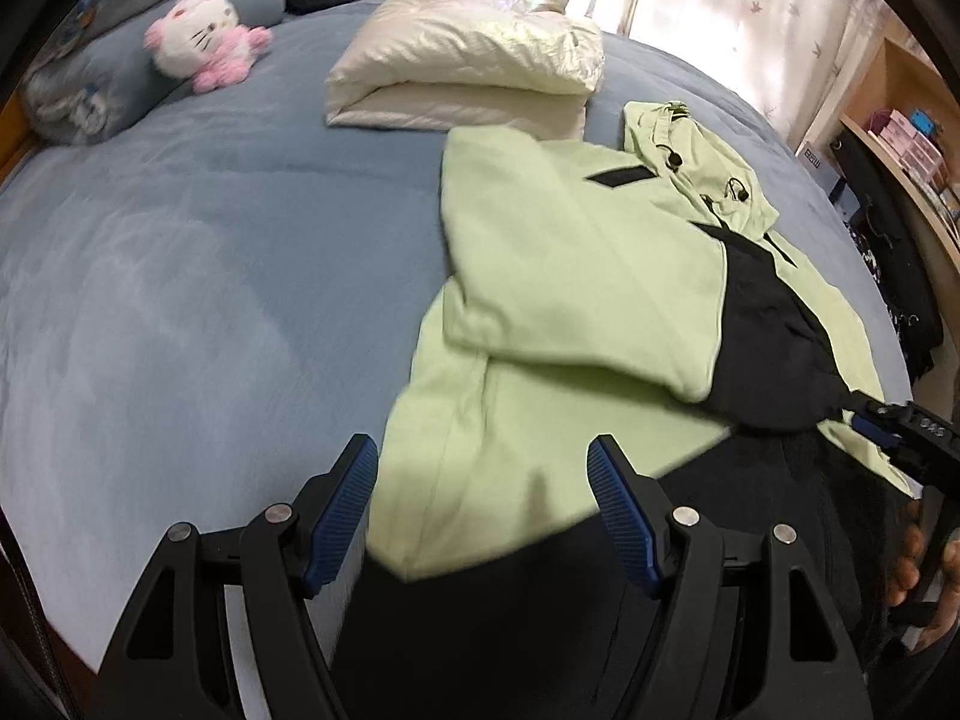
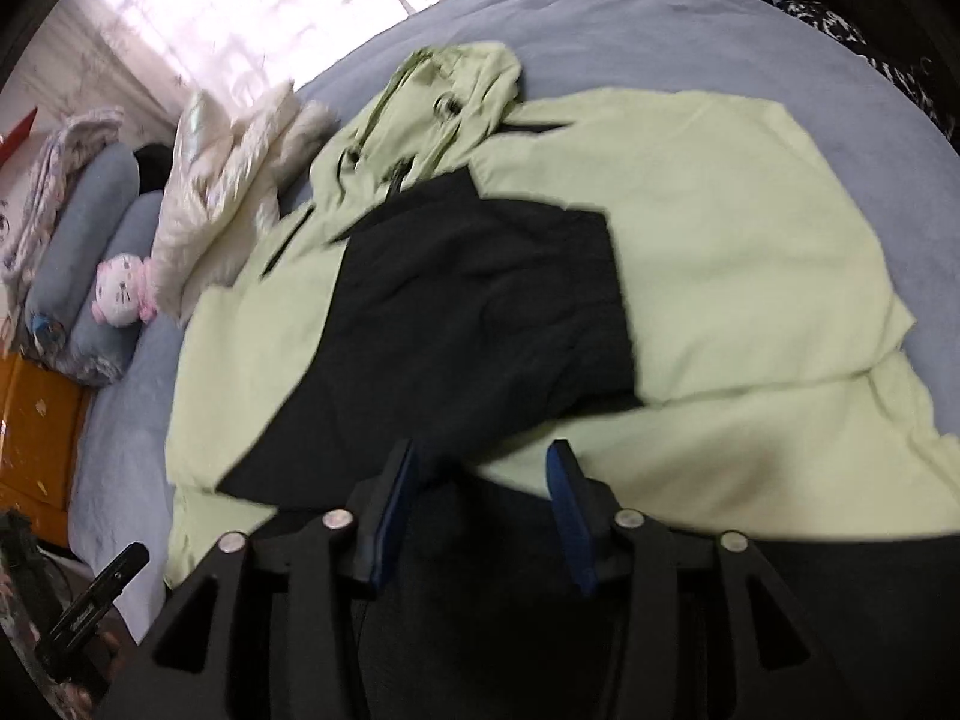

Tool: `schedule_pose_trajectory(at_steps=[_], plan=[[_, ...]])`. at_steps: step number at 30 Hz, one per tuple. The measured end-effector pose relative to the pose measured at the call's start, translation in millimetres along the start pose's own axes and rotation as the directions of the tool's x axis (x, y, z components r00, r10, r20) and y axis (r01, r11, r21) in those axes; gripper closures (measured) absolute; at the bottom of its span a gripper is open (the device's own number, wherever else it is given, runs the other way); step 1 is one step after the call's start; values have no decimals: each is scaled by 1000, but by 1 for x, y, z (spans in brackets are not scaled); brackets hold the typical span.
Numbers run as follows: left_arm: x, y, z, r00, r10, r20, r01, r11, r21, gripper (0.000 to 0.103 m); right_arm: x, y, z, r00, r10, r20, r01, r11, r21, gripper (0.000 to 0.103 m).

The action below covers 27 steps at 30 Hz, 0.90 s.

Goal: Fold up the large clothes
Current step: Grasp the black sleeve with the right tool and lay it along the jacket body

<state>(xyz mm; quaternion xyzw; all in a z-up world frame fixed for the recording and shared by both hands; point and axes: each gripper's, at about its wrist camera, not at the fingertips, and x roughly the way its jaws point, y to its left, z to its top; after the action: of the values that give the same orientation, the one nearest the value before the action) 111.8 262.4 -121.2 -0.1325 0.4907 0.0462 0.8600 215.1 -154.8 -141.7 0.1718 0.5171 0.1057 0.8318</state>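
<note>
While I looked through the left wrist camera, my left gripper (image 1: 483, 516) stood spread wide with nothing between its blue pads, just above the near hem of the green jacket (image 1: 570, 276). This jacket lay on the blue bed (image 1: 180, 300), with one sleeve folded across its body and its hood toward the folded cream coat (image 1: 468, 60). A pink plush cat (image 1: 201, 39) sat well apart, near the pillows.

From the right wrist camera, my right gripper (image 2: 489, 516) was half open and pinched nothing; its pads hung over the black lower part of the jacket. I judged that the sleeves were folded in. The next move probably called for both grippers to take the hem and bring it toward the hood.
</note>
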Motion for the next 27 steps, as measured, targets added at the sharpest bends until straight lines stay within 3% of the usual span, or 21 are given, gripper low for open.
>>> schedule_pose_trajectory(at_steps=[3,8,14,17,19,20,24,26,27], plan=[[15,-7,28,1000,-3,15,2,999,35,32,-1,-9,22,999,28,23,-28,1000,13,48],[49,-10,67,1000,-6,-2,7,999,34,32,23,-35,58,999,38,-3,-38,998,43,48],[93,-8,90,997,-29,-65,30,999,17,32,62,-54,80,997,58,-44,-55,996,73,48],[113,-9,93,994,8,-106,-7,1000,11,32,71,-45,83,998,52,-23,-51,998,30,48],[124,-10,93,992,35,-124,-35,999,-2,32,73,-33,82,1000,26,-15,-27,999,-32,60],[126,-10,93,991,41,-125,-41,999,-3,32,76,-20,80,1000,-7,-23,4,995,-96,74],[127,-22,92,993,88,-79,-85,996,40,33,61,19,77,999,-24,40,33,967,-254,77],[126,-25,92,994,96,-56,-94,995,44,57,41,39,81,992,0,123,38,950,-310,77],[126,-27,92,994,95,-45,-93,995,43,62,28,47,85,984,16,179,45,944,-328,77]])
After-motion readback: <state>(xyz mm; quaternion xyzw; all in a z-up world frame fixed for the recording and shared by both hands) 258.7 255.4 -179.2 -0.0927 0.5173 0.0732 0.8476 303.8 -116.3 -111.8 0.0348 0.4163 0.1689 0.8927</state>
